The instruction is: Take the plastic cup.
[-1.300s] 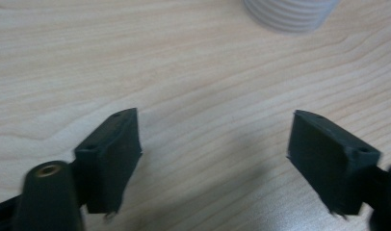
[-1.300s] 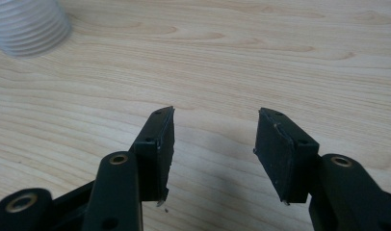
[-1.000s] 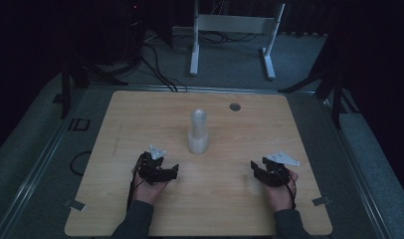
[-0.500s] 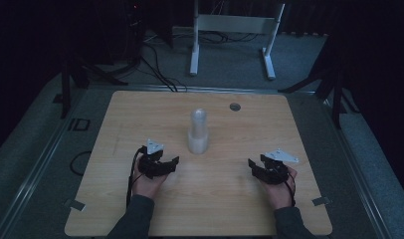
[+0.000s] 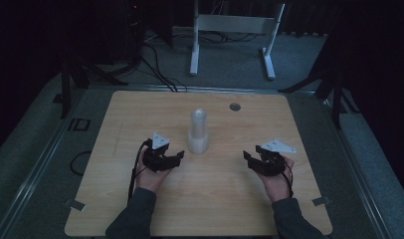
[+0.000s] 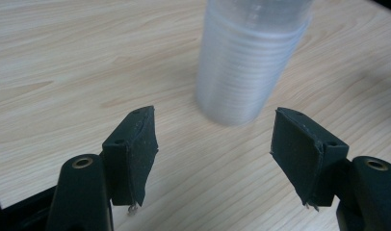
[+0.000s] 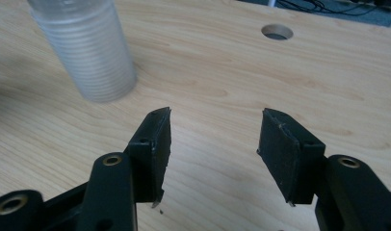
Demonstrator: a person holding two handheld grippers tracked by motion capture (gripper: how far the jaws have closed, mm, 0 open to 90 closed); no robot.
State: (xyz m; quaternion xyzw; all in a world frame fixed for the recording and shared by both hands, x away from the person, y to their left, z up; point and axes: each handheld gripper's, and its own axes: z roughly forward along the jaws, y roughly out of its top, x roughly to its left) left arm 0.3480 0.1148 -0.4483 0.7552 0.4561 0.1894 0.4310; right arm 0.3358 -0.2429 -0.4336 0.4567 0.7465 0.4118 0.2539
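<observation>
The left tongs (image 5: 174, 156) have moved a little closer to the stack of clear cups (image 5: 198, 132) than they were a moment ago. The right tongs (image 5: 251, 159) have slid a bit toward the middle too. That looks like both hands are getting ready to reach for the cups, but nothing is touched yet.

The stack of clear cups stands upright near the middle of the table (image 5: 115, 199), a bit closer to the far edge than the hands are. It has not moved.

Both tongs are spread apart and hold nothing. In the left gripper view the cup stack (image 6: 249, 62) sits just ahead, between the two black jaws but past their tips. In the right gripper view the cup stack (image 7: 87, 48) is off to one side, farther away.

Counting: one stack of cups, and I cannot tell how many cups are in it. Two tongs, two hands. One small round hole (image 5: 234, 106) in the table near the far edge. One white stand (image 5: 235, 25) on the floor behind the table.
</observation>
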